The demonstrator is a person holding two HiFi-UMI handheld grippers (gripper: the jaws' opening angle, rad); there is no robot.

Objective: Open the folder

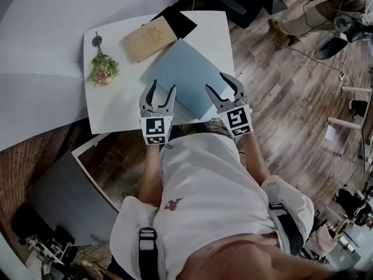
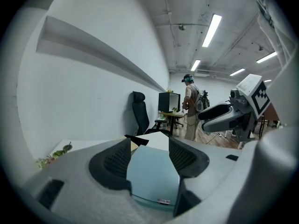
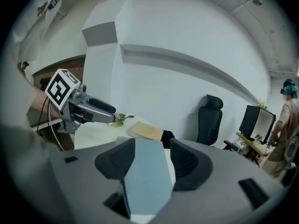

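Observation:
A light blue folder [image 1: 183, 74] lies shut and flat on the white table [image 1: 116, 107], turned at an angle. My left gripper [image 1: 163, 86] is open at the folder's near left edge, and the left gripper view shows the folder [image 2: 152, 176] through the gap of that gripper [image 2: 149, 146]. My right gripper [image 1: 215, 81] hangs open over the folder's near right corner. In the right gripper view the folder [image 3: 145, 176] fills the space between the jaws of that gripper [image 3: 152, 148]. Neither pair of pads presses on anything.
A tan card-covered book [image 1: 148, 38] and a black flat item [image 1: 175, 21] lie behind the folder. A small flower sprig [image 1: 102, 70] rests at the table's left edge. A black office chair [image 2: 138, 111] and a standing person [image 2: 190, 106] are beyond the table on wooden floor.

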